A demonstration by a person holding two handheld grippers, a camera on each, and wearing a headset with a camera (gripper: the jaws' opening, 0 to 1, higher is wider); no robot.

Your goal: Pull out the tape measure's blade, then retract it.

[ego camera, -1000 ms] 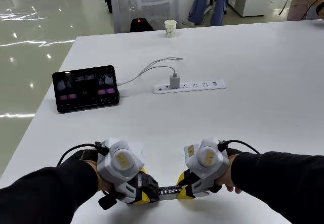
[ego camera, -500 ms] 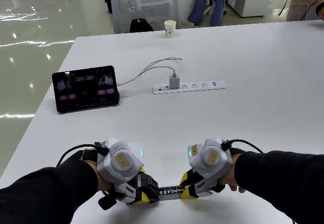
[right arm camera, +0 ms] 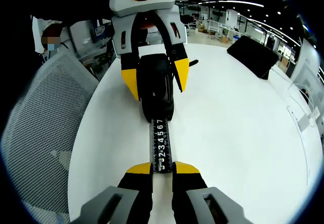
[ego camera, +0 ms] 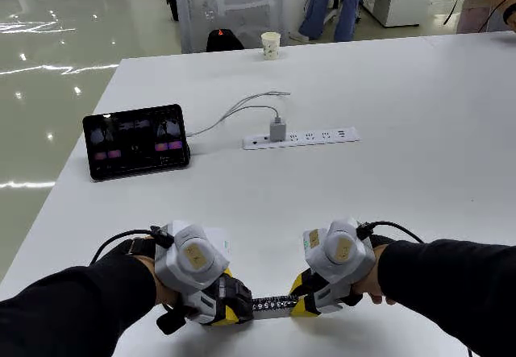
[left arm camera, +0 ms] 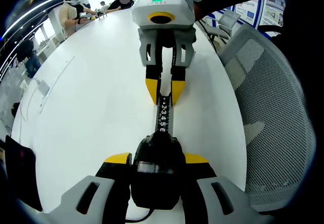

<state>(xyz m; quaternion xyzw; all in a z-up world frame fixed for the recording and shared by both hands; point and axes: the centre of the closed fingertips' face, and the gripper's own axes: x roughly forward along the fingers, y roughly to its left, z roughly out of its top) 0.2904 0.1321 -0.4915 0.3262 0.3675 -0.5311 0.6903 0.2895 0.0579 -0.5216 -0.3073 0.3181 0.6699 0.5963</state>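
The left gripper [left arm camera: 157, 158] clamps the tape measure case [right arm camera: 156, 85], the right gripper [right arm camera: 162, 167] pinches the blade [right arm camera: 160, 143] by its tip; advise drawing level, straight from the case.

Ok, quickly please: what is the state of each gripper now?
Left gripper: closed on the tape measure case.
Right gripper: closed on the blade, near its end.
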